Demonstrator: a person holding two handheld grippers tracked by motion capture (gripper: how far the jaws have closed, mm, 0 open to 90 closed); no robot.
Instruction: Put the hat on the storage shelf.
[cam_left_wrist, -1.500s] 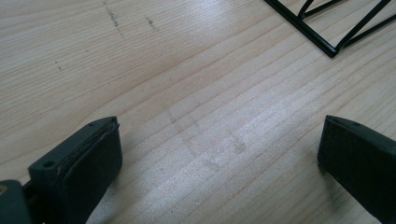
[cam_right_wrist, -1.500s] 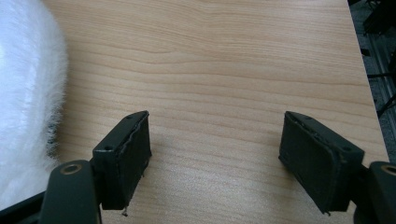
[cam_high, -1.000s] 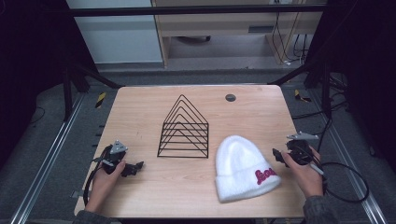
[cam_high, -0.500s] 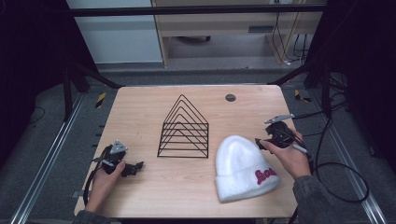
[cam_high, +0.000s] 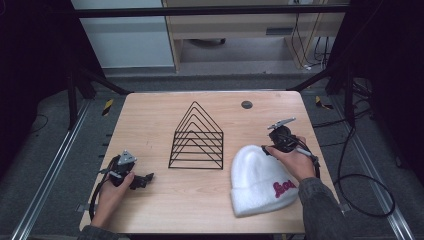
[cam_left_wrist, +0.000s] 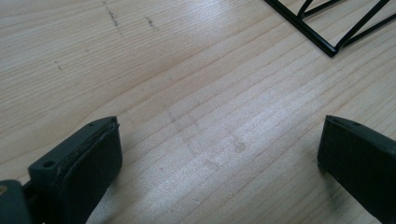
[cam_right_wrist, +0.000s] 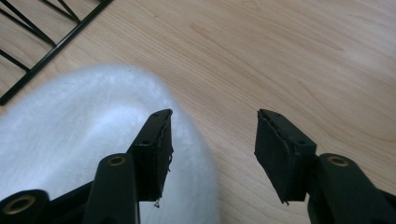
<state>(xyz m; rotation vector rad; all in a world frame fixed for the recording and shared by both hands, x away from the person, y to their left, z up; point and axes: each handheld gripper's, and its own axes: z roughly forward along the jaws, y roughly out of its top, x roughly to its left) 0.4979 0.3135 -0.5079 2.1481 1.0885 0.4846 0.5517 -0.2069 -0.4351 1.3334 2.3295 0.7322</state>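
A white knit beanie (cam_high: 259, 180) with a red logo lies flat on the table at the front right; its crown (cam_right_wrist: 88, 130) fills the left of the right gripper view. My right gripper (cam_high: 266, 149) (cam_right_wrist: 212, 116) is open at the beanie's top edge, one jaw over the fabric and the other over bare wood. A black wire rack (cam_high: 196, 139) shaped like nested triangles stands at the table's middle; a corner of the rack (cam_left_wrist: 327, 32) appears in the left gripper view. My left gripper (cam_high: 145, 179) (cam_left_wrist: 219, 140) rests low on the table at the front left, open wide with nothing between its jaws.
A small dark round disc (cam_high: 246, 104) lies at the back right of the wooden table (cam_high: 150, 120). Cables trail off both sides of the table. Dark frame legs and rails stand around the table.
My right gripper has moved from the table's right edge inward and away to the beanie's top edge. The left gripper has stayed put.
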